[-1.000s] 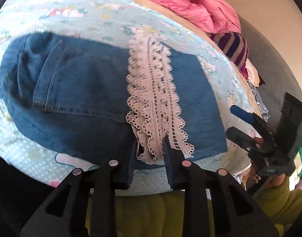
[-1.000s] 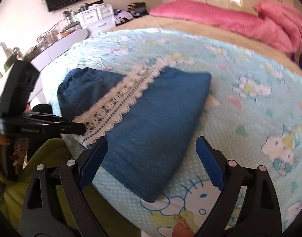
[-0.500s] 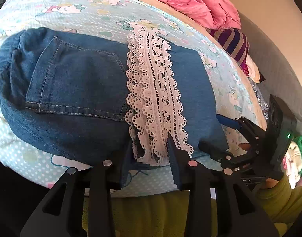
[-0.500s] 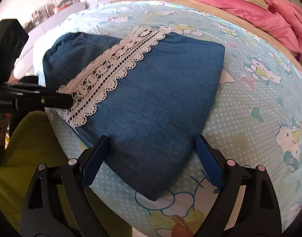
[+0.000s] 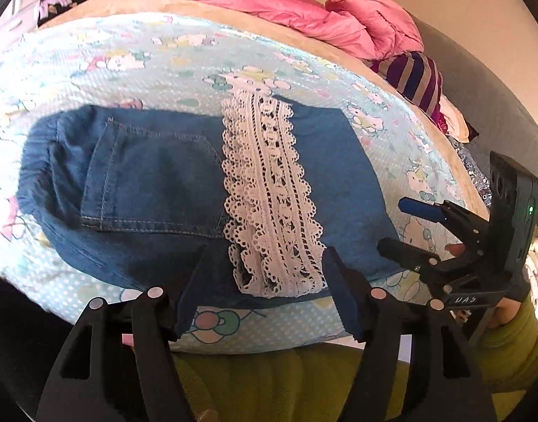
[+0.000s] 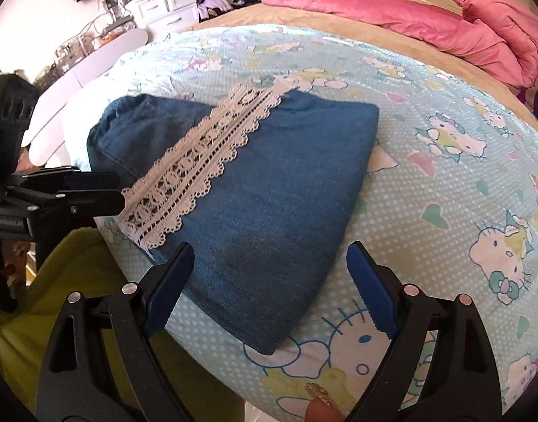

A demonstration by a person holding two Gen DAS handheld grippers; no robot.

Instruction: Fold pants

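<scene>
left wrist: left claw (image 5: 265, 288) just opened, releasing lace hem (image 5: 269, 197).

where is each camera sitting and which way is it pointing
Left wrist: rides the left gripper, aimed down over the bed's near edge at the folded denim pants and lace hem; its jaws have just been opening, clear of the lace; the right gripper shows at right.
Right wrist: rides the open right gripper, facing the pants' plain half; the left gripper shows at left.
Shared: pants, cartoon sheet, pink duvet.
</scene>
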